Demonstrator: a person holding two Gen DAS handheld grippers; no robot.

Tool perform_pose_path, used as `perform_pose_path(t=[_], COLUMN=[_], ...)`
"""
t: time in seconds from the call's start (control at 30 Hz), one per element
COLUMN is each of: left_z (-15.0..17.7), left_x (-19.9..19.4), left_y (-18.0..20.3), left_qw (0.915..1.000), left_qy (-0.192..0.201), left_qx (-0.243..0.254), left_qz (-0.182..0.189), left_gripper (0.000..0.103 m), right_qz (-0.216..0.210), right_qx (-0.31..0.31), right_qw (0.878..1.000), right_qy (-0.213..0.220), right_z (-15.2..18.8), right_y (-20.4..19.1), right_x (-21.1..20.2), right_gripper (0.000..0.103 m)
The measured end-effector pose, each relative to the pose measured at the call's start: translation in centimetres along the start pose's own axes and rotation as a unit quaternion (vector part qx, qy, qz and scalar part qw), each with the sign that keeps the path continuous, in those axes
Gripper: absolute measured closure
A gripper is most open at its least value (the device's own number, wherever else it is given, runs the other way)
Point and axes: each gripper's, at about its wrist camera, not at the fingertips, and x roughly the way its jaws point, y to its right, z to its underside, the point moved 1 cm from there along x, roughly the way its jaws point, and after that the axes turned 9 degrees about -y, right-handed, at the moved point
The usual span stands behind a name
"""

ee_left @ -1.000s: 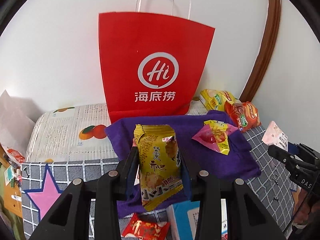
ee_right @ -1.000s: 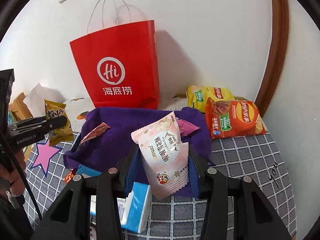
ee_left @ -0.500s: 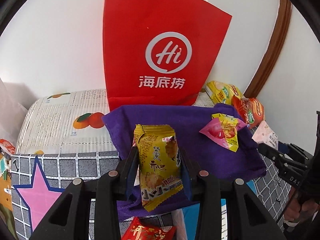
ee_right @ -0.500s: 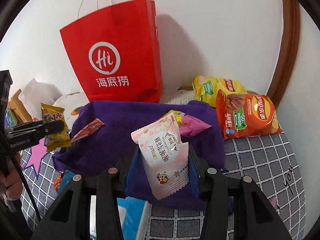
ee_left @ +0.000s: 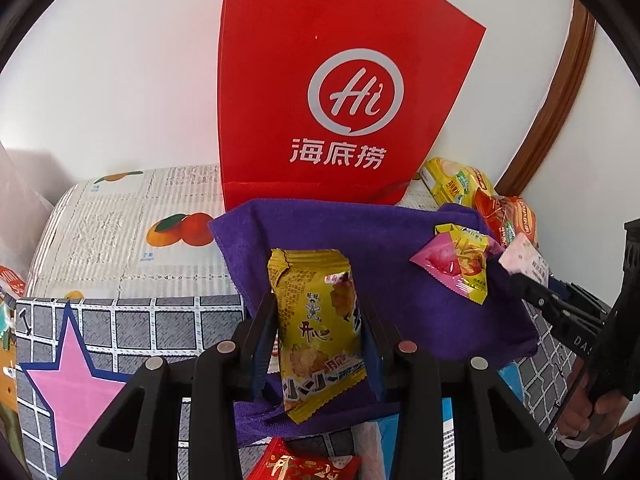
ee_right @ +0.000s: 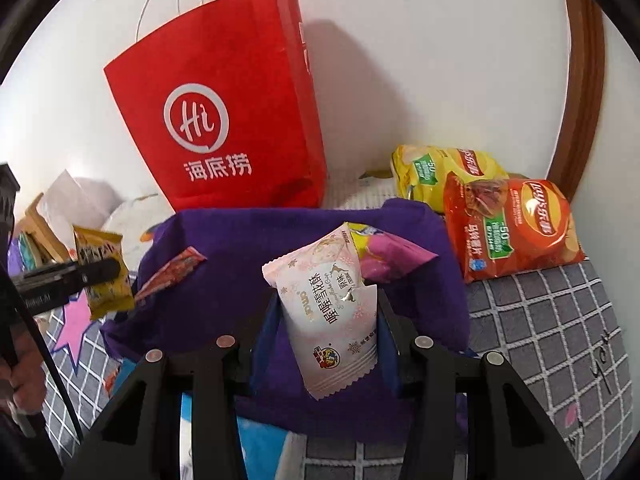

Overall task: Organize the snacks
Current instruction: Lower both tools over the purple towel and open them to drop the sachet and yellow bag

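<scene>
I'm gripping a yellow snack packet (ee_left: pixel 318 328) in my left gripper (ee_left: pixel 316 340) and a pale pink snack packet (ee_right: pixel 330 312) in my right gripper (ee_right: pixel 326 336), both hanging over the near edge of the purple towel (ee_left: pixel 360 236); the red paper bag (ee_right: pixel 236 112) is standing behind it against the far wall

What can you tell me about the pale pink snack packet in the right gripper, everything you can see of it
The pale pink packet is a small sealed pouch of glossy film with crimped, zigzag ends, printed with snowflakes, a little deer, Chinese lettering and a small cartoon badge near its lower end. It stands roughly upright, leaning a little left, pinched at its sides between the right gripper fingers. It hangs above the purple towel, in front of a pink and yellow packet. The left wrist view shows only its top edge.
</scene>
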Motion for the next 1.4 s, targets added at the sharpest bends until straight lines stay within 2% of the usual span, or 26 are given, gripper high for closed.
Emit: perform_pose_path(t=[0.37,0.6,1.4], left_z=[0.2,0.2,0.4], left_x=[1.6,1.9,2.2], left_y=[0.5,0.4,0.8], left_qw=[0.9998,0.9998,0.9997], left_qy=[-0.016,-0.018,-0.019], left_qx=[0.007,0.007,0.014], left_qz=[-0.007,-0.009,-0.001], left_gripper=[0.066,0.066,0.066], right_qz=[-0.008,-0.006,-0.01], right_qx=[0.006,0.015,0.009], right_qw=[1.0,1.0,0.999], right_qy=[-0.017,-0.022,-0.035], right_z=[0.6,1.0,1.6], right_y=[0.9,1.8,1.3], right_x=[2.6,2.6,3.2], right_gripper=[0.058,0.058,0.058])
